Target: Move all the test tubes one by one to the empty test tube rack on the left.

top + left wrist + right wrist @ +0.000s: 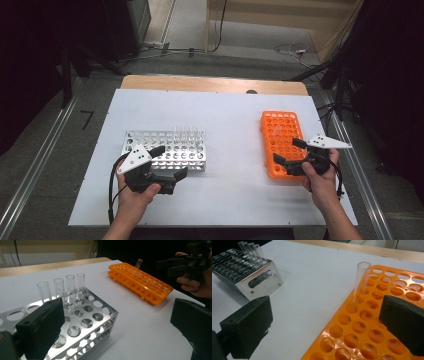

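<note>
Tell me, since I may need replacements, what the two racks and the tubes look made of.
Silver rack: seemingly polished metal, with mirror-like reflections. Orange rack: probably moulded plastic, glossy and uniformly coloured. Test tubes: clear, glass or plastic; cannot tell which.

clear glass tube [361, 282] standing slightly tilted in orange rack [372, 327], just beyond right gripper's fingers [404, 322], between them, untouched

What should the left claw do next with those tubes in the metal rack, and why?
Probably ease the open left claw forward around one of the four upright glass tubes in the metal rack. One tube already stands in the orange rack, and both claws are empty, so fetching another seems due.
</note>
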A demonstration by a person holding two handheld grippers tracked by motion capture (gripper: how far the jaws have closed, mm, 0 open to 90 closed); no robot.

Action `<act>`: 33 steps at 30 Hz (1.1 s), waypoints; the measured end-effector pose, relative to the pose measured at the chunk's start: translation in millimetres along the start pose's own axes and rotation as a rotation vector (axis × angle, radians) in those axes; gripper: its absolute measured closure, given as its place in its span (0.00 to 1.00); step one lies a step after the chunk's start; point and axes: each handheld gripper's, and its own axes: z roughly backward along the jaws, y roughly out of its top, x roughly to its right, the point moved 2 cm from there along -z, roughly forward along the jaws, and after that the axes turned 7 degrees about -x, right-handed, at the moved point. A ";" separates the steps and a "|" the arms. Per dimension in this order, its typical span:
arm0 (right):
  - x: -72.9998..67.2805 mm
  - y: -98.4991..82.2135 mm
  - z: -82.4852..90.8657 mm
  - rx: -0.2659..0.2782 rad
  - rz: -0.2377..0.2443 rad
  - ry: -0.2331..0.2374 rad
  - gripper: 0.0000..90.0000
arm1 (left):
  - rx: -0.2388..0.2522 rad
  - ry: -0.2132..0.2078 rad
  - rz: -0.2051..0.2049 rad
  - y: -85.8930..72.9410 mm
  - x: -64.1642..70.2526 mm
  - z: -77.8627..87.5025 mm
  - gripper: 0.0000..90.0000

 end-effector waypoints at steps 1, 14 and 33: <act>1.9 1.9 -2.1 -0.002 -0.003 -0.005 0.00 | 0.001 -0.002 0.002 -0.8 -0.1 0.4 0.00; 20.9 23.4 -37.2 -0.056 -0.053 -0.076 0.16 | -0.012 -0.028 0.033 -8.4 -0.1 2.7 0.00; 35.6 24.1 -69.4 -0.178 -0.076 -0.204 0.78 | -0.020 -0.030 0.026 -10.4 1.8 0.2 0.00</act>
